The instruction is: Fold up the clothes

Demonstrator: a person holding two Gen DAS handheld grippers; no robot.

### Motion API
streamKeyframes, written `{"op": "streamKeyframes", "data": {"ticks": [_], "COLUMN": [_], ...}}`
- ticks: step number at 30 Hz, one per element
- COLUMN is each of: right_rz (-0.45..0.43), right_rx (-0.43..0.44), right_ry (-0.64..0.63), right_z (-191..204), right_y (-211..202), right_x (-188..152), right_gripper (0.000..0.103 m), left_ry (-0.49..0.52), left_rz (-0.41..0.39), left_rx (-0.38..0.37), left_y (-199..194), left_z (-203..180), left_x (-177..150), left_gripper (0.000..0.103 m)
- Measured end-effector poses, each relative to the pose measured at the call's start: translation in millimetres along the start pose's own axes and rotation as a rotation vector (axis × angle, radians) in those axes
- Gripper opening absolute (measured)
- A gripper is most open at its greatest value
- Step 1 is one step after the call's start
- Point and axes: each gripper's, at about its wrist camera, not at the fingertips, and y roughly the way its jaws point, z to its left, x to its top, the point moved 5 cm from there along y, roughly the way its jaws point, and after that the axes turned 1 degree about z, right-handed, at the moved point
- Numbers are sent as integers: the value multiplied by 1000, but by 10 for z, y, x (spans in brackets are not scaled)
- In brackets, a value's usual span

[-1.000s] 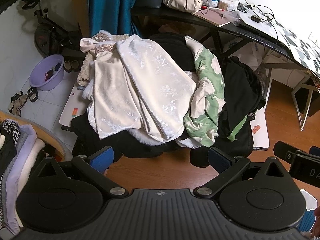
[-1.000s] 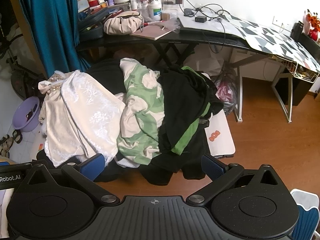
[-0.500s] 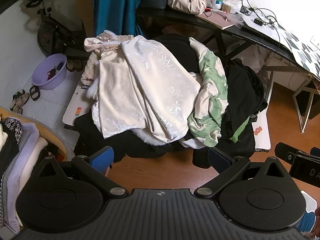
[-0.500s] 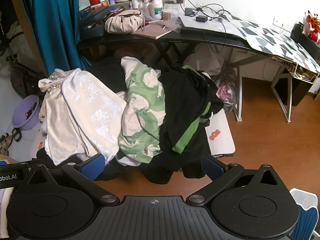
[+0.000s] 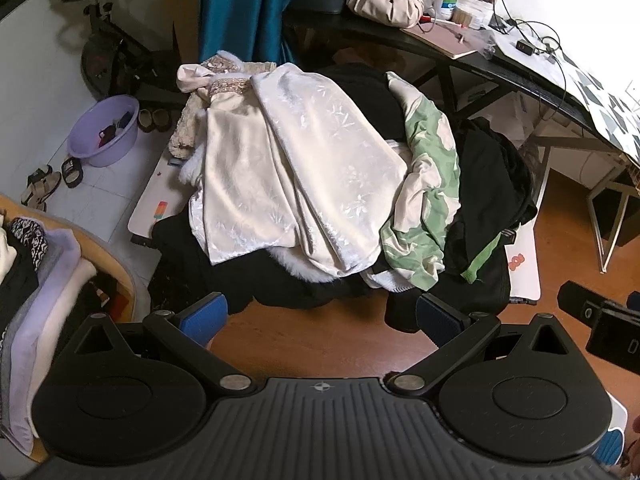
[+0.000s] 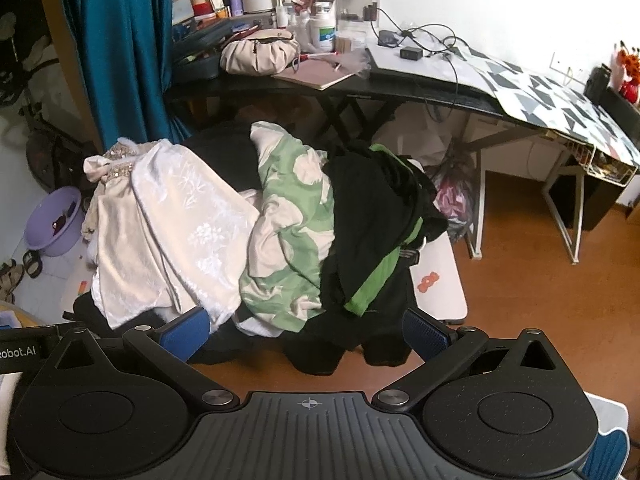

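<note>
Heaped clothes beyond spread jaws

Both views: sharp focus, no motion blur. Strong fisheye bending at the edges; desk edge curves. Lighting uneven: white wall at upper right is overexposed, near blown out. Left side by the teal curtain is dim. Corners are vignetted black. Soft shadows under the desk.
</note>
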Motion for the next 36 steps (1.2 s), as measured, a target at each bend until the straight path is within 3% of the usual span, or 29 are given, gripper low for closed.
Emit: {"op": "streamKeyframes", "data": {"ticks": [6,10,14,18,19,22,28,33,36], "right_rz": [30,24,-25,-54,-61,-83,-87,-46,-16], "right_rx": [17,76,97,114,118,130,183,214,208], "right_ry": [-9,-7,-39,-81,-91,-123,-171,-182,-182], "right_z": [-6,-1,-3,28,35,59,126,197,205], "right_y": [139,269,463,821,911,1179,1722,2168,2391], "right_x": [49,180,456,850,949,1244,1794,2067,2058], "right_gripper": [102,102,102,102,102,102,102,102,102], "left_ry": [-15,-70,-108,-86,-77,-82,-109,-194,-246], "left_rz": [-5,-35,-130,-329,-343,-303,-203,-157,-105], "left_rx": [15,-15,-21,55,65,106,215,266,235], "left_y": [55,96,84,-15,3,182,546,735,912], "left_z": [-10,45,173,323,333,352,304,404,499], "left_x": [81,196,512,1008,1101,1401,1695,1655,1591], "left_gripper": [103,103,103,103,103,103,103,103,103]}}
